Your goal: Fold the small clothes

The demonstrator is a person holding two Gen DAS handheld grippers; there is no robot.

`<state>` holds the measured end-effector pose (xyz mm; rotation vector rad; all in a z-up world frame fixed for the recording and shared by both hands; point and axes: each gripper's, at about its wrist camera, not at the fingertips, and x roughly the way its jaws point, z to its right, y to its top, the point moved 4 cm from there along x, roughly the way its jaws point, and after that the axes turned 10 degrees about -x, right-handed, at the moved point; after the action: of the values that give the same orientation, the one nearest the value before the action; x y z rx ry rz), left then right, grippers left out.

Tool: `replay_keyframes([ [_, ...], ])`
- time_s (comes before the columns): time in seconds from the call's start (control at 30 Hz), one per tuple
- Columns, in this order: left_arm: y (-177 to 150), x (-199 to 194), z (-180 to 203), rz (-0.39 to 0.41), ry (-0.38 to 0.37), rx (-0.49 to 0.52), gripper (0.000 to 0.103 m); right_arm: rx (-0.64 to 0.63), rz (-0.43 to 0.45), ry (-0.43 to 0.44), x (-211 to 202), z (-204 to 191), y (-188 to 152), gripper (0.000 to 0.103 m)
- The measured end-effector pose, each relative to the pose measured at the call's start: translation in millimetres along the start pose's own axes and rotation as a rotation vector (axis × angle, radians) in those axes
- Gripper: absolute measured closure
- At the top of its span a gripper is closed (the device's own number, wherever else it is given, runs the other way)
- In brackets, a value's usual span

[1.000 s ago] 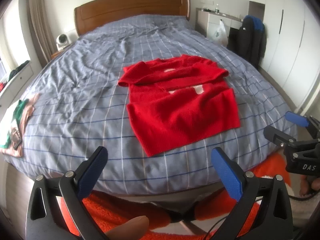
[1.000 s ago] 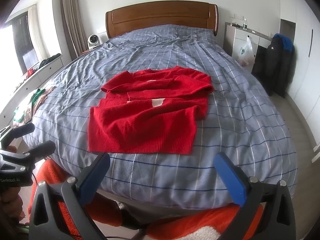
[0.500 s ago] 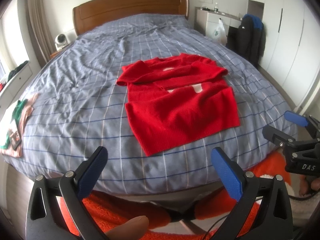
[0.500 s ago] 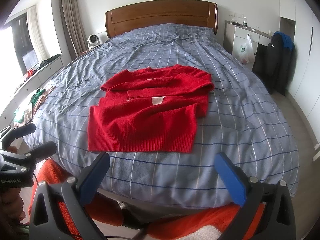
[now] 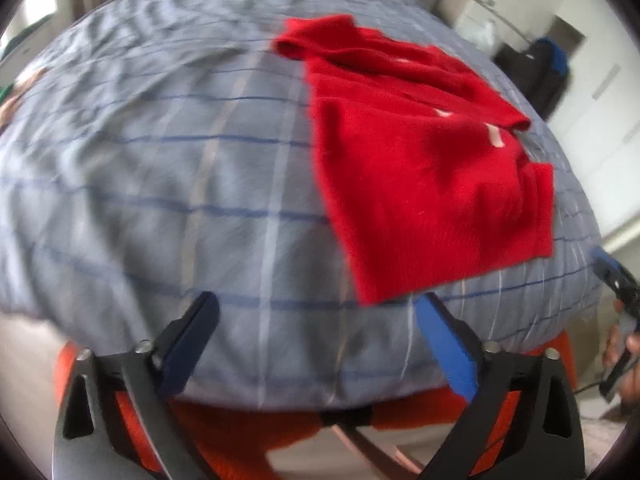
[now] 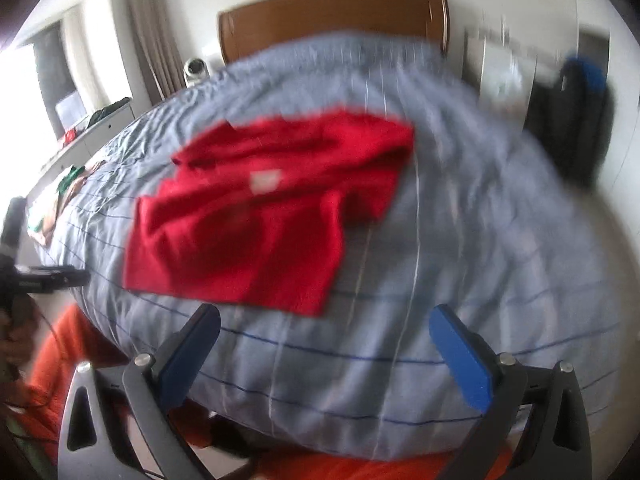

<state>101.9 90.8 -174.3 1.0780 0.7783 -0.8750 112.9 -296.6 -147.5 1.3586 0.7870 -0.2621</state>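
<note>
While both views are smeared by motion blur, the red sweater (image 5: 420,168) plainly lies partly folded on the grey-blue checked bedcover (image 5: 180,168), its sleeves laid across the chest and its hem towards the near edge of the bed. The left gripper (image 5: 316,320) hangs over the bedcover just left of the sweater's near-left corner; its 2 jaws are wide apart but closing, with nothing between them. The right gripper (image 6: 326,328) is above the near edge just past the sweater's near-right corner, jaws spread and empty. A wooden headboard (image 6: 332,20) stands at the far end. A small pile of clothes (image 6: 60,200) rests at the bed's left edge.
</note>
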Motion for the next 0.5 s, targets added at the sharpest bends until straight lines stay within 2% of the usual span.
replay_keyframes([
  [0.03,1.4,4.9,5.7,-0.003,-0.006,0.016,0.025,0.007,-0.008,0.042,10.6,2.3,1.8,0.002],
  [0.1,4.8,22.4,22.6,-0.016,-0.022,0.058,0.033,-0.005,-0.005,0.084,27.9,3.6,9.1,0.014],
  [0.13,6.0,27.0,26.1,-0.012,-0.019,0.068,0.035,-0.009,-0.013,0.104,43.6,4.4,13.9,0.024],
  [0.17,6.8,32.6,32.1,0.006,0.001,0.082,0.037,-0.007,-0.026,0.11,53.6,5.0,16.3,0.029],
  [0.2,8.3,34.2,34.1,0.021,0.013,0.094,0.045,-0.002,-0.05,0.131,69.1,4.1,18.5,0.032],
  [0.23,11.3,33.8,36.7,0.033,0.022,0.108,0.068,-0.009,-0.092,0.178,84.3,0.1,18.4,0.05],
  [0.27,10.9,30.9,39.0,0.031,0.029,0.123,0.084,-0.028,-0.121,0.174,91.0,-3.0,18.7,0.075],
  [0.3,10.2,26.8,38.2,0.006,0.011,0.118,0.097,-0.048,-0.132,0.152,91.2,-7.4,20.4,0.084],
  [0.33,10.8,22.4,35.6,-0.005,-0.007,0.108,0.098,-0.051,-0.126,0.157,85.7,-12.3,21.2,0.097],
  [0.5,0.9,-30.8,11.7,-0.028,-0.087,0.114,0.098,-0.088,-0.093,0.241,8.8,-34.1,14.5,0.099],
])
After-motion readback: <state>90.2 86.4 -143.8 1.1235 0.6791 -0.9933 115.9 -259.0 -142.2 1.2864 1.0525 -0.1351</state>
